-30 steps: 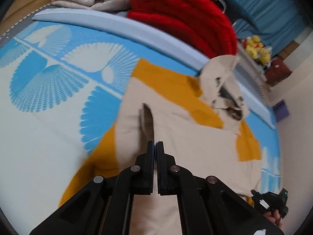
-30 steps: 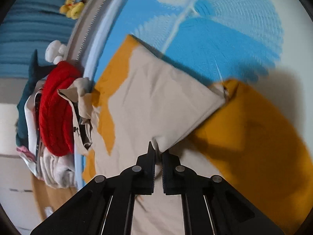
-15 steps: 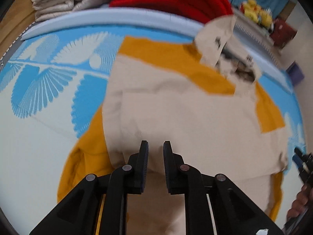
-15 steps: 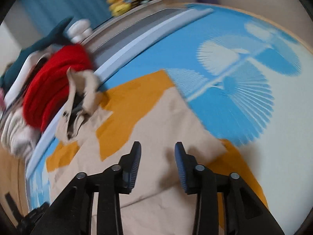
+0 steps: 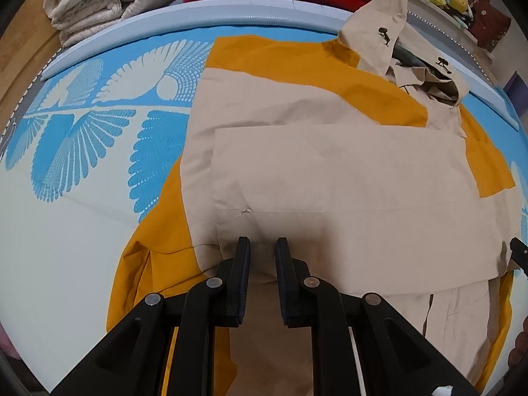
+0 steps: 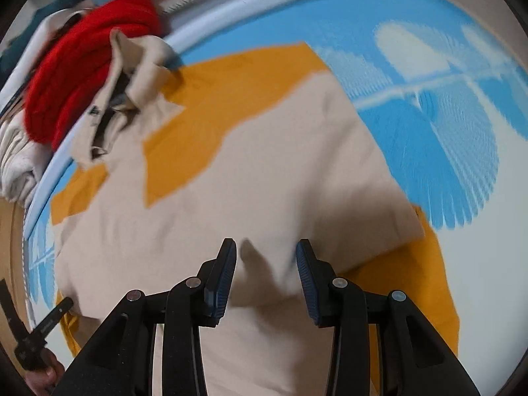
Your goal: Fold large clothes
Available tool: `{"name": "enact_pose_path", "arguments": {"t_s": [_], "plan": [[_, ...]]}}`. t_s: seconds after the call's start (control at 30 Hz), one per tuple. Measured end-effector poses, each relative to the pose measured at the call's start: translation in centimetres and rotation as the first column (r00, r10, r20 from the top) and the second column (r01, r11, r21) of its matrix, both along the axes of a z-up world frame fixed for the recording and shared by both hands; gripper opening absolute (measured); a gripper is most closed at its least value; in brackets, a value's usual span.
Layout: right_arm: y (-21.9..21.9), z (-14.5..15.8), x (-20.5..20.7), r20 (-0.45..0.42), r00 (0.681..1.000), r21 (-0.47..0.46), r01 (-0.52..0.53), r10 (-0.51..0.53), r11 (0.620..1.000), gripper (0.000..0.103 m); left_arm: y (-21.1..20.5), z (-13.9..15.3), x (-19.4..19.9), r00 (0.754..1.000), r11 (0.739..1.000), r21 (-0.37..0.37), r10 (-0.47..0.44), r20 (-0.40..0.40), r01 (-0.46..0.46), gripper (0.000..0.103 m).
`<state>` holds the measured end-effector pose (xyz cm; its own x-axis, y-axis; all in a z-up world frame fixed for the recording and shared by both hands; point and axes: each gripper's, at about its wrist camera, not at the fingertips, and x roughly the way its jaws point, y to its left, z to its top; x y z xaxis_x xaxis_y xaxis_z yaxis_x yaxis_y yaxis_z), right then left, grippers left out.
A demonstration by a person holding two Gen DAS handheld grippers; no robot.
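Lying flat: one beige-and-orange jacket [image 5: 330, 171]

Left gripper [image 5: 262, 247] points steeply down, jaws parted by a narrow gap with nothing between them. Right gripper [image 6: 265, 250] also angles down, jaws noticeably wider, nothing pinched. Both jaws have just been opening. The right-hand view is blurred, probably from motion.

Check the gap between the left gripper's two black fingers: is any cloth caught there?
No. In the left wrist view the left gripper stands slightly open, with nothing between its jaws; the beige-and-mustard jacket lies flat beneath.
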<state>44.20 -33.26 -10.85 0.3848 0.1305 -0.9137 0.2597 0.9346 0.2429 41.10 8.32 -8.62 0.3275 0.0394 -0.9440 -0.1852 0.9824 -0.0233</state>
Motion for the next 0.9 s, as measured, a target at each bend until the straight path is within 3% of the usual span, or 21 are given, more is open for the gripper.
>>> {"name": "enact_pose_path", "arguments": {"t_s": [0.07, 0.17, 0.2, 0.27, 0.37, 0.47, 0.63, 0.9], "plan": [[0.1, -0.7, 0.4, -0.02, 1.0, -0.002, -0.006, 0.006, 1.0, 0.039, 0.0, -0.2, 0.0, 1.0, 1.0, 0.003, -0.005, -0.005, 0.005, 0.014], [-1.1, -3.3, 0.1, -0.129, 0.991, 0.014, 0.04, -0.038, 0.999, 0.039, 0.1, -1.0, 0.0, 0.999, 1.0, -0.011, 0.004, -0.045, -0.004, 0.014], [-1.4, -3.0, -0.1, -0.121, 0.992, 0.016, 0.048, -0.045, 0.999, 0.039, 0.0, -1.0, 0.0, 0.999, 1.0, -0.007, 0.007, -0.046, -0.008, 0.014], [-0.9, -1.7, -0.1, -0.09, 0.996, -0.019, 0.026, -0.028, 0.999, 0.039, -0.3, -0.2, -0.1, 1.0, 1.0, 0.001, 0.004, -0.031, -0.004, 0.014], [0.9, 2.3, -0.4, 0.04, 0.998, -0.105, -0.043, 0.048, 0.994, 0.039, -1.0, 1.7, -0.5, 1.0, 1.0, -0.004, -0.007, 0.013, 0.008, 0.018], [3.1, 6.7, -1.6, 0.158, 0.977, -0.204, -0.11, 0.144, 0.973, 0.039, -1.9, 4.1, -1.2, 0.997, 1.0, 0.0, -0.021, 0.072, 0.021, 0.027], [5.3, 10.8, -3.5, 0.223, 0.948, -0.313, -0.149, 0.225, 0.938, 0.04, -3.3, 7.8, -2.9, 0.983, 0.999, -0.01, -0.04, 0.181, 0.042, 0.042], [5.0, 13.6, -6.5, 0.254, 0.941, -0.325, -0.133, 0.222, 0.936, 0.044, -6.0, 11.5, -5.2, 0.942, 0.998, 0.007, -0.056, 0.33, 0.057, 0.059]]}}
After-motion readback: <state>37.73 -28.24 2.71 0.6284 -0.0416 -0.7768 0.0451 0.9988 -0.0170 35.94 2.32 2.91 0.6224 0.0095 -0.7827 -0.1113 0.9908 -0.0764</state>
